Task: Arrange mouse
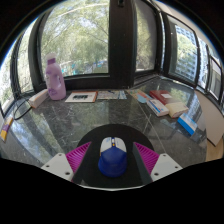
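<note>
A blue and white mouse (112,158) lies on a dark round mat (112,134) on the glass table. It sits between the fingers of my gripper (112,160). The magenta pads (82,158) stand off to either side of the mouse with a gap at each side, so the gripper is open and holds nothing.
A pink bottle (55,79) stands at the far left of the table. Flat papers or books (83,97) lie beside it. More books (160,98) and a box (190,123) lie at the right. Windows ring the table's far edge.
</note>
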